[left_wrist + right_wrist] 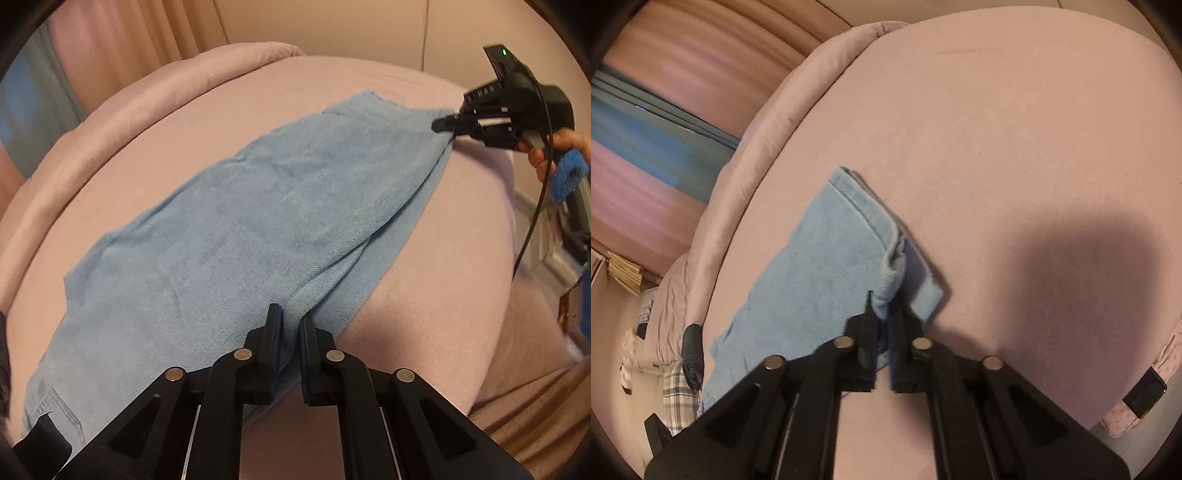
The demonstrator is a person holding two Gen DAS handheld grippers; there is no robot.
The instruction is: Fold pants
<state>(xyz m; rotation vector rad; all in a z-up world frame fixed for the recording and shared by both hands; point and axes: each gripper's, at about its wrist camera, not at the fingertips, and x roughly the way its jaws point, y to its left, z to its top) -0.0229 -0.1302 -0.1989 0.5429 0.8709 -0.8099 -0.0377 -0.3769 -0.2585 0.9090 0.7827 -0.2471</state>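
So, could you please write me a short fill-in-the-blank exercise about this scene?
1. The pants are light ____ denim.
2. They lie on a ____ bed cover.
3. The left claw is ____ on the fabric.
4. The right claw pinches the pants at the ____ end.

blue; pink; shut; hem

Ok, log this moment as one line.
step: fold pants | left gripper: shut on pants edge | right gripper: shut on hem corner | surface: pink bed | pants flat, lengthwise

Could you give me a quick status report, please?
Left gripper shut on pants edge. Right gripper shut on hem corner. Nothing in the way.
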